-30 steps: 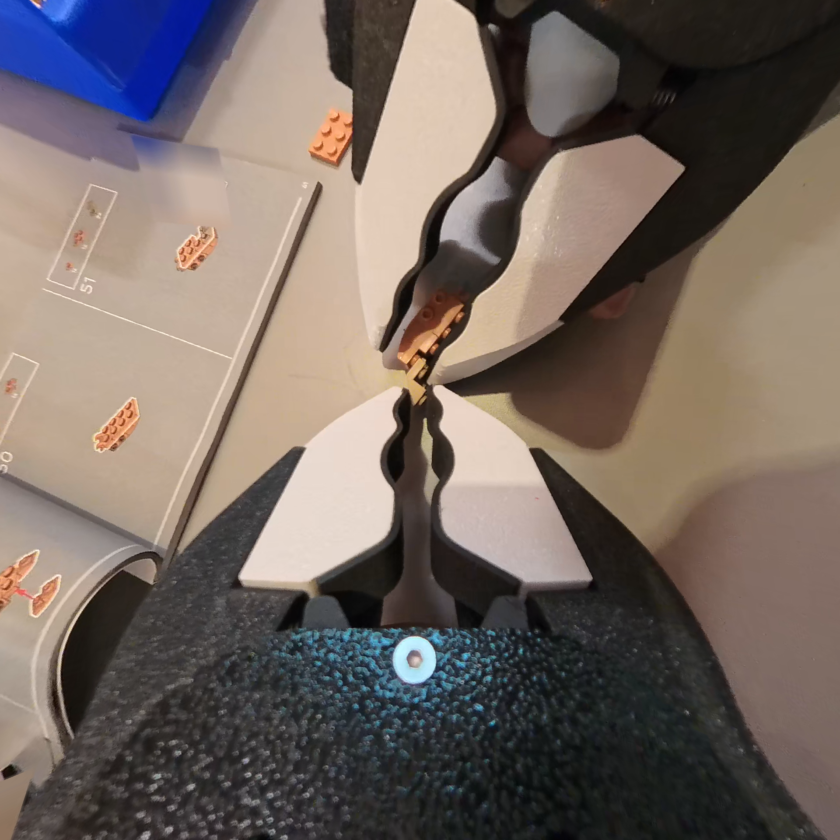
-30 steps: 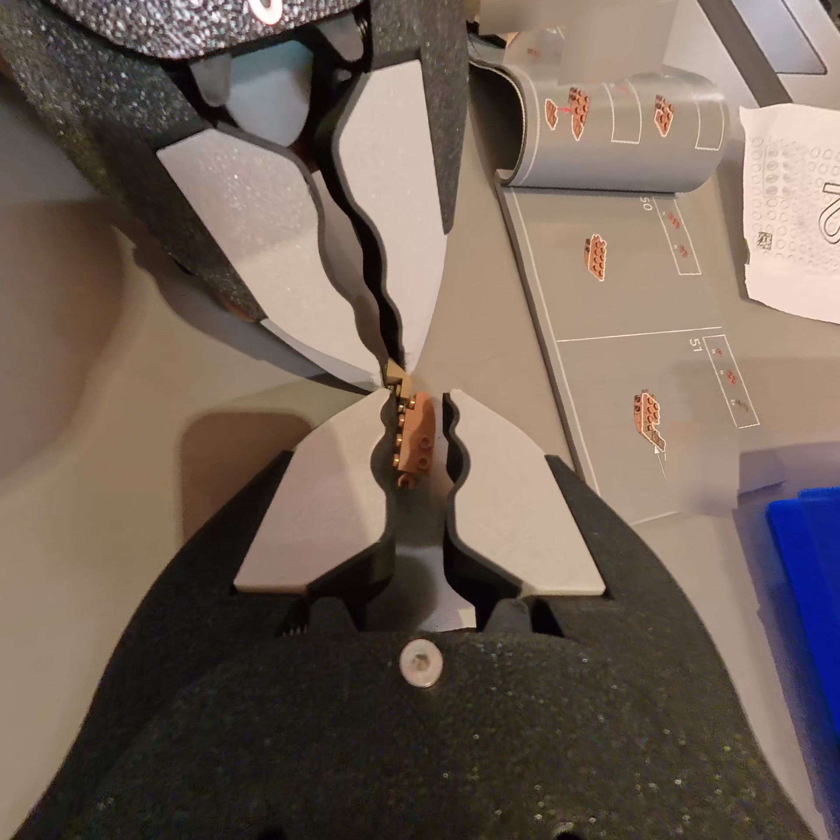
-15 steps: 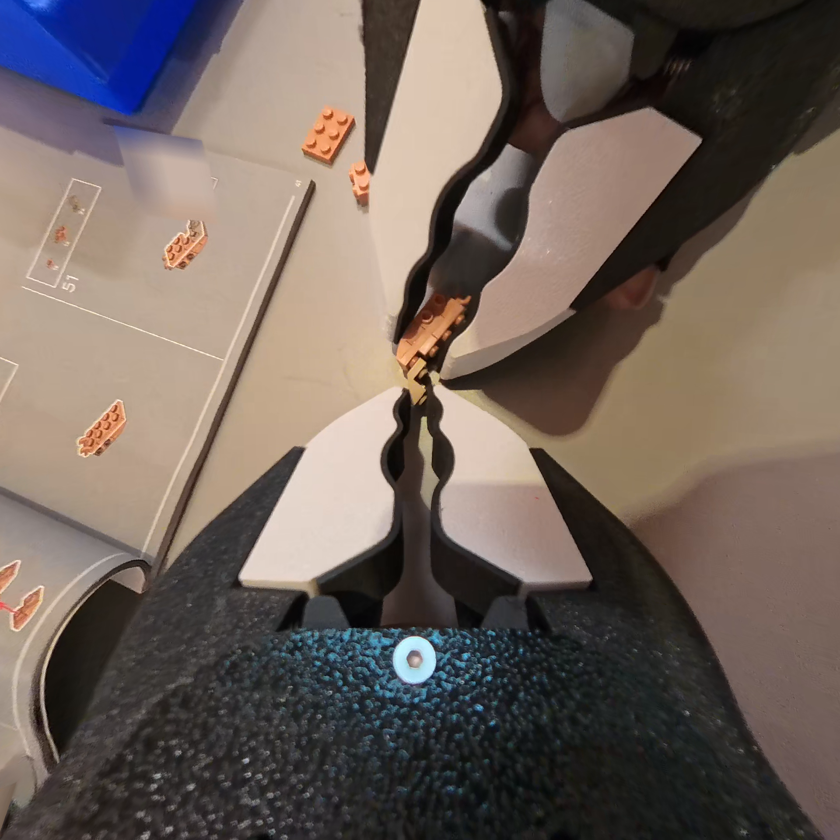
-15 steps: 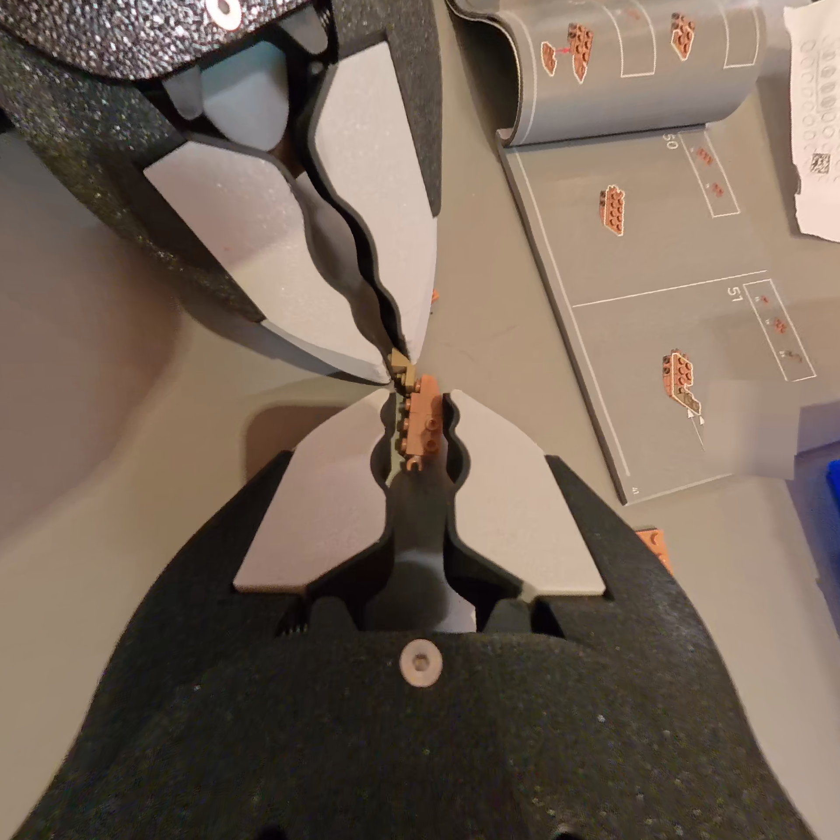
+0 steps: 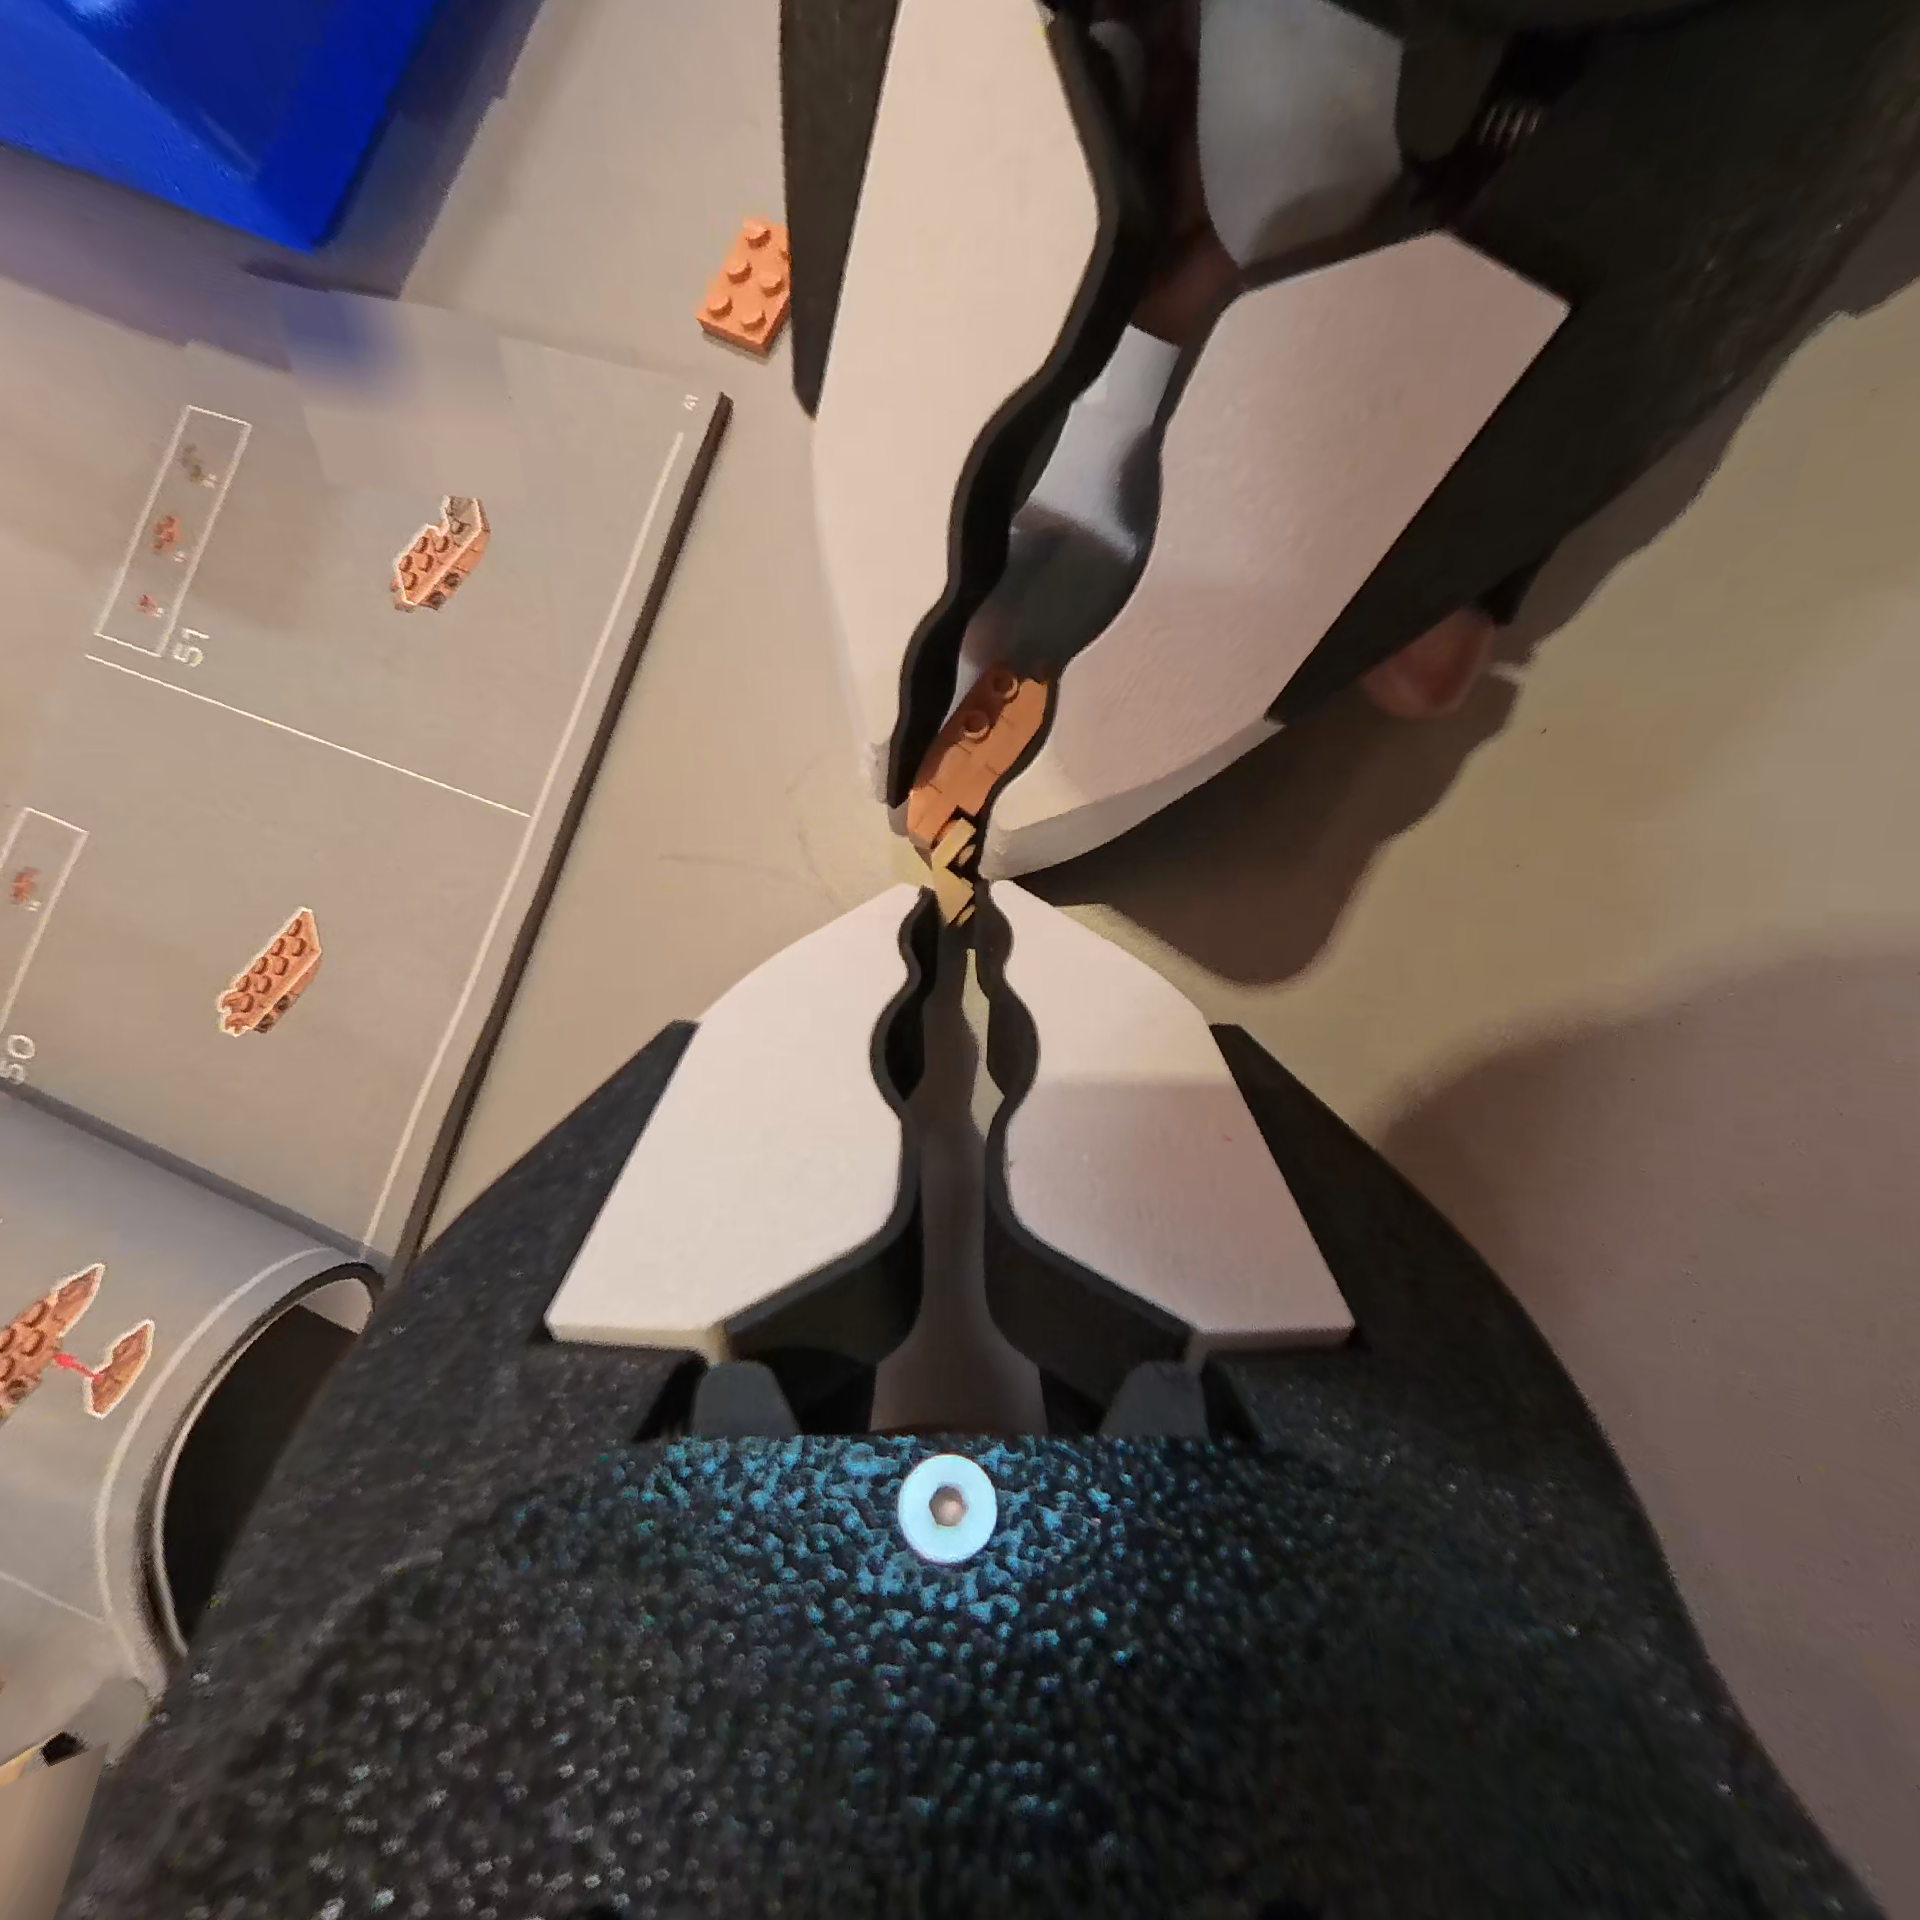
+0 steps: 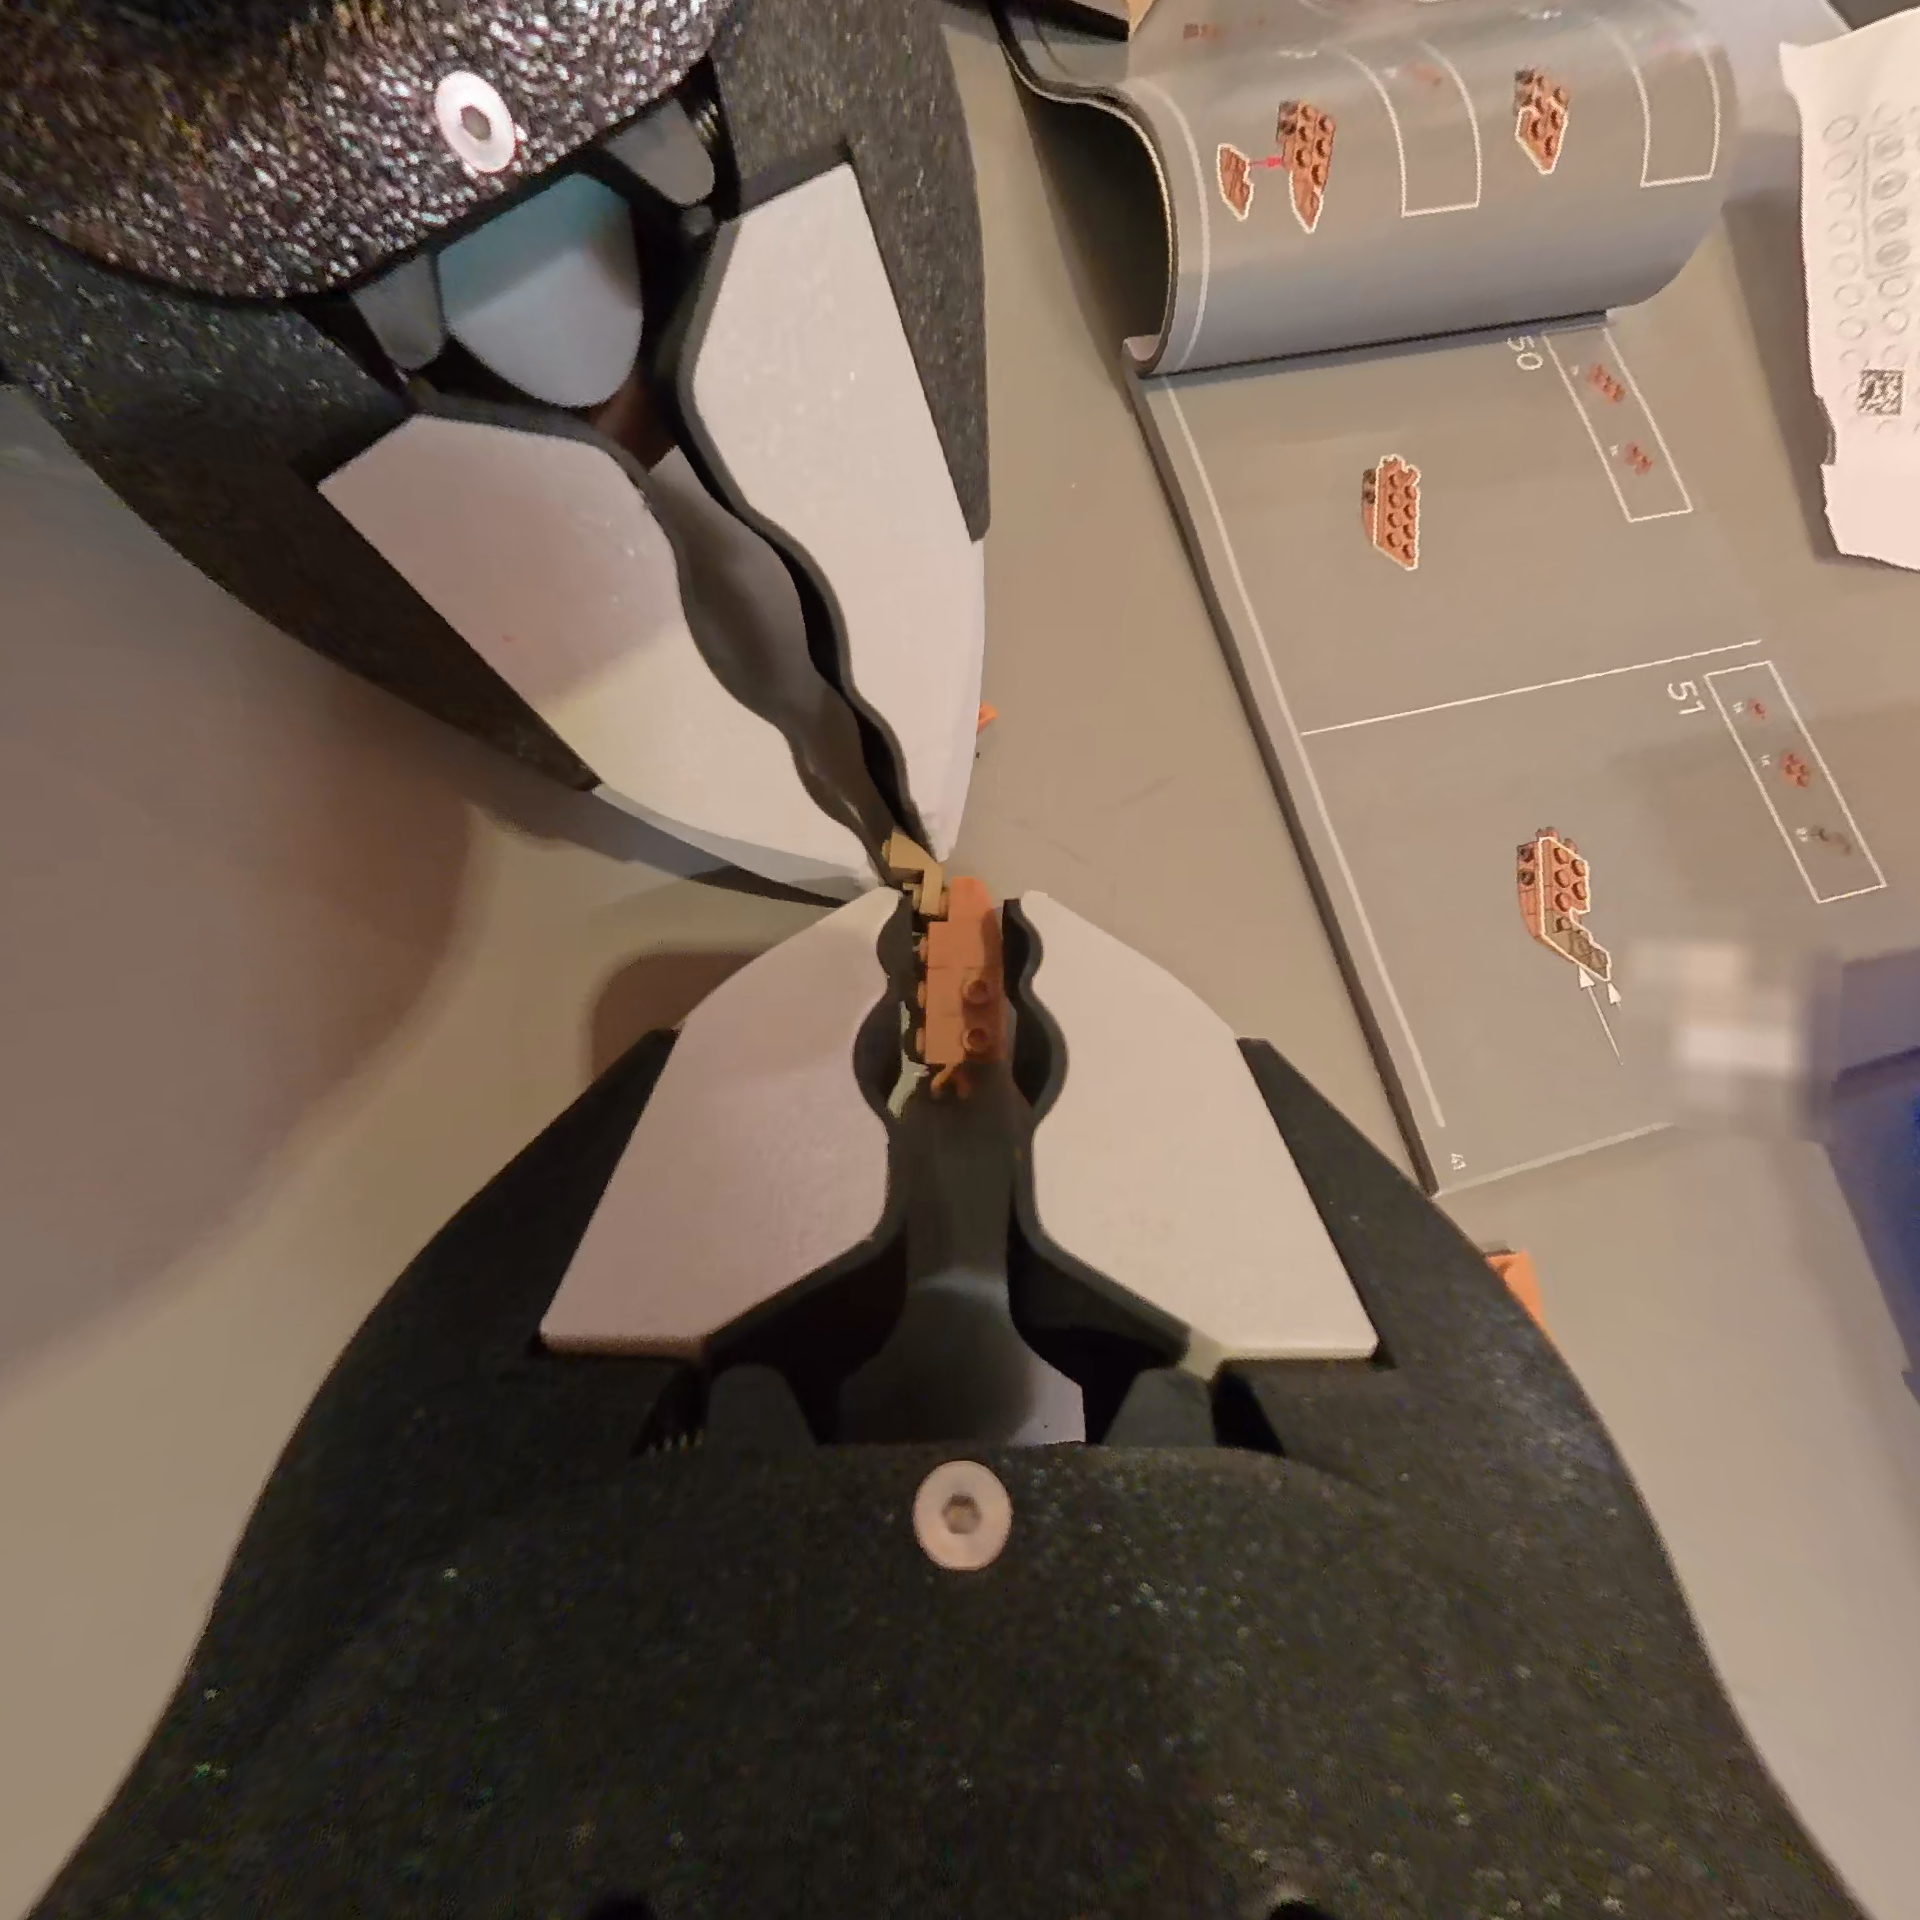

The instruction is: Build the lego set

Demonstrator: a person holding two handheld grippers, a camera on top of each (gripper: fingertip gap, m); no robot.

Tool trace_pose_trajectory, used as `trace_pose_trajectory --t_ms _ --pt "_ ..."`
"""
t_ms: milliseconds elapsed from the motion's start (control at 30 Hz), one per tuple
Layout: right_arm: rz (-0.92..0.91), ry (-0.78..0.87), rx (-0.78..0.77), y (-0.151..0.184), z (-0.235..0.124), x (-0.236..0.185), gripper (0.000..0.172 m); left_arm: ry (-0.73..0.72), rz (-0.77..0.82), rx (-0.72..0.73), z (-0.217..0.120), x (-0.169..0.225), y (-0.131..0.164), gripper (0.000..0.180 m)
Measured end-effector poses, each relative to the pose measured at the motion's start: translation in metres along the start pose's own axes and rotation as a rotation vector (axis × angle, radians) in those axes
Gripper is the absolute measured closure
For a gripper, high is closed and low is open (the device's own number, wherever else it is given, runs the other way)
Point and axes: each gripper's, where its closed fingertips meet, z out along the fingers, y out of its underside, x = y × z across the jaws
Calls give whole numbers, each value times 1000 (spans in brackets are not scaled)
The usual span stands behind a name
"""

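Left gripper (image 5: pixel 954 902): closed on one small tan piece (image 5: pixel 952 883), pinched at the fingertips.
Right gripper (image 6: pixel 956 914): clamped on one orange brick assembly (image 6: pixel 961 987); its front end touches the tan piece.
Loose bricks: one orange brick (image 5: pixel 746 291) flat on the table (image 5: pixel 1558 1039), beside the booklet's corner.
Booklets: one, open (image 6: pixel 1558 623).
Bins: one, blue (image 5: pixel 187 104).

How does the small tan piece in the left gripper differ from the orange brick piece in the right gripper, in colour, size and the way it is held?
Colour: the tan piece is dull tan; the orange brick assembly is orange-brown.
Size: the tan piece is much smaller than the orange assembly, which shows several studs.
Hold: the left gripper pinches the tan piece at its very fingertips; the orange assembly sits deeper between the fingers of the right gripper.
Shared: both are studded building pieces, meeting end to end.
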Motion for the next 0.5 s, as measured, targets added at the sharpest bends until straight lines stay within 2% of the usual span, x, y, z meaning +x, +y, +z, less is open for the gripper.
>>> trace_pose_trajectory --t_ms 500 --pt "-43 -9 27 -4 0 1 158 -15 22 6 -2 -4 0 174"
